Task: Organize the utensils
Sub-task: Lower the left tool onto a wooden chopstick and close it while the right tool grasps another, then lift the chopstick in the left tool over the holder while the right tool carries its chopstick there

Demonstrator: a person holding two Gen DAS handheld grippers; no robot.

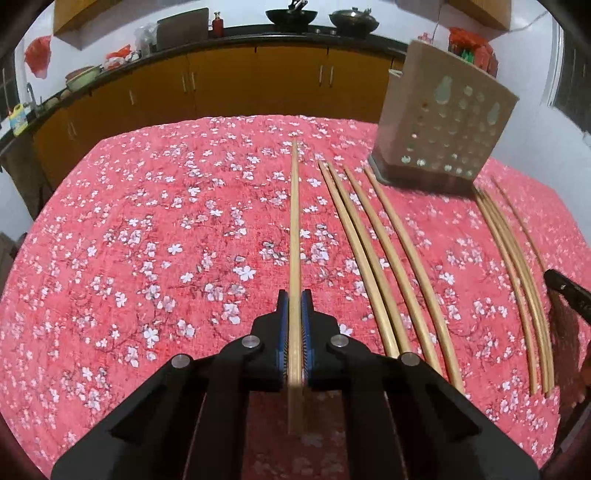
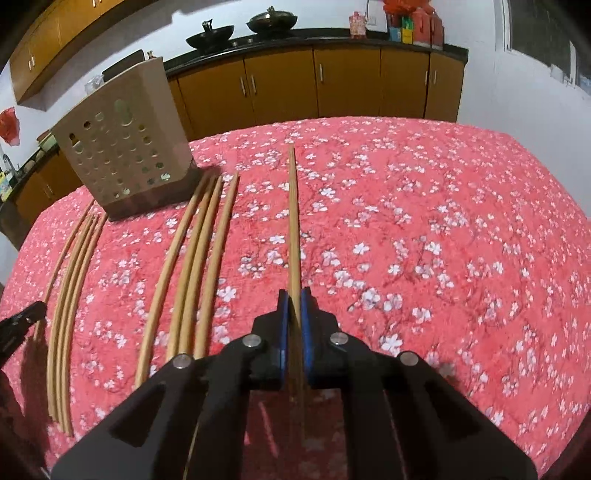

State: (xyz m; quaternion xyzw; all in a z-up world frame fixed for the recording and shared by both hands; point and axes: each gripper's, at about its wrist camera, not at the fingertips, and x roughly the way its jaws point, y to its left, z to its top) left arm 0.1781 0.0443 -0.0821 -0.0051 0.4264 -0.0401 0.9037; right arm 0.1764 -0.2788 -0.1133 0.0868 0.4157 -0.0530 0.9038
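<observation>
I am clamping my left gripper (image 1: 294, 301) on one pale wooden chopstick (image 1: 294, 221) at frame centre; my right gripper (image 2: 294, 301) is pinching another long wooden chopstick (image 2: 293, 221).

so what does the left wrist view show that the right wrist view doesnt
Only the left wrist view: the left gripper shut on a chopstick, and a green pot on the counter's left end.

Only the right wrist view: the right gripper shut on another chopstick, and a pink canister on the counter.

Both: the perforated holder, loose chopsticks on the floral tablecloth, and two dark woks.
</observation>
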